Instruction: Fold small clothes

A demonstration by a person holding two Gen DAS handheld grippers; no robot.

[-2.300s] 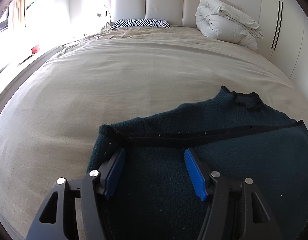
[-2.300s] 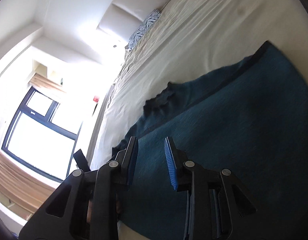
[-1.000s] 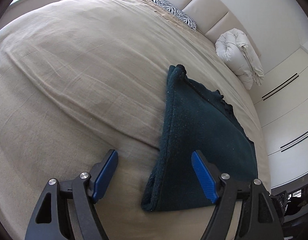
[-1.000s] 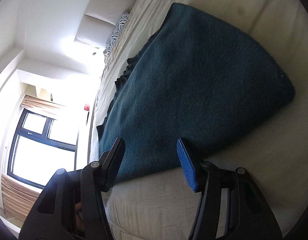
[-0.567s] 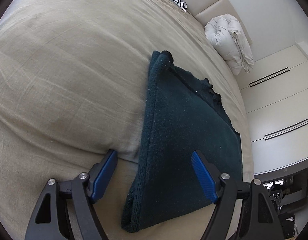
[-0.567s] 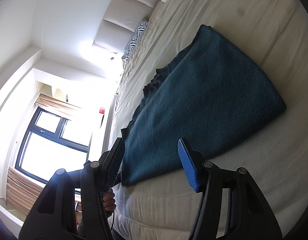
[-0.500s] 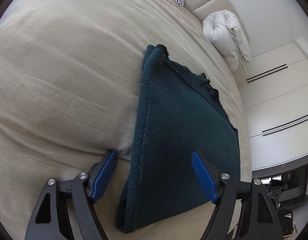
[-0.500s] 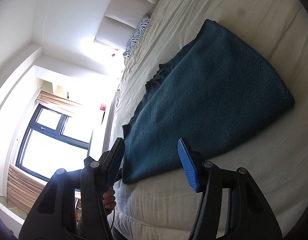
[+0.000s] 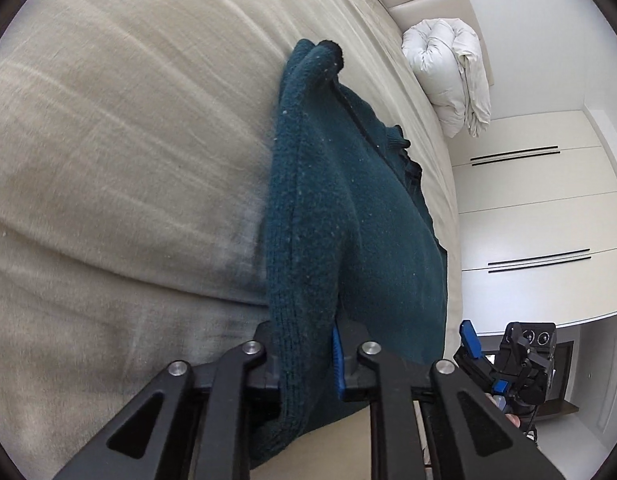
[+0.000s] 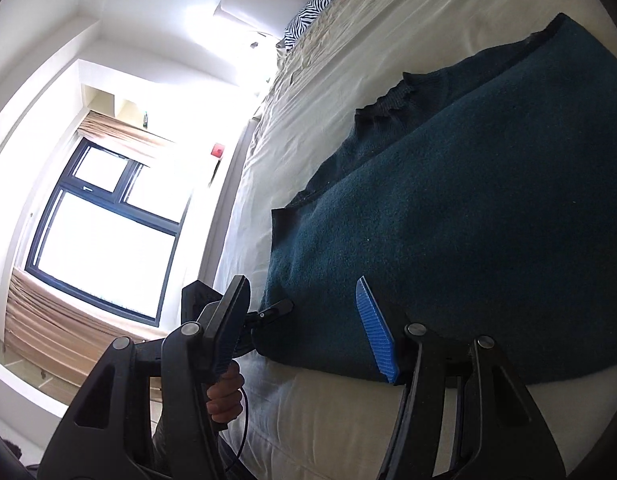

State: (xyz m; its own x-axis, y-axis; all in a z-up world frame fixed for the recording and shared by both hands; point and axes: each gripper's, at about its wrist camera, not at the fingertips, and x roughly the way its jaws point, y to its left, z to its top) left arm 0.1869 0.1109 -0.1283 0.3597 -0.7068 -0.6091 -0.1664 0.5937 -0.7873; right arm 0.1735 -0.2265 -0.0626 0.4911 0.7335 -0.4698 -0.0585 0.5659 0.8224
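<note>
the bed (image 9: 108, 140) carries the folded sweater (image 9: 348, 220) near its front edge. the left gripper (image 9: 304, 360) has just closed, clamped on the sweater's folded corner. the right gripper (image 10: 304, 328) stands apart, holding nothing. a one-cornered lift could let the layers slide and unfold.

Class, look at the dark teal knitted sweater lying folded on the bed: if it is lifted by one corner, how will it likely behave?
The sweater will probably droop: its folded layers bulge softly where the left gripper pinches the edge. The thick knit looks fuzzy, so it likely won't slip. Its folded layers may fall open if only one corner rises off the bed.
</note>
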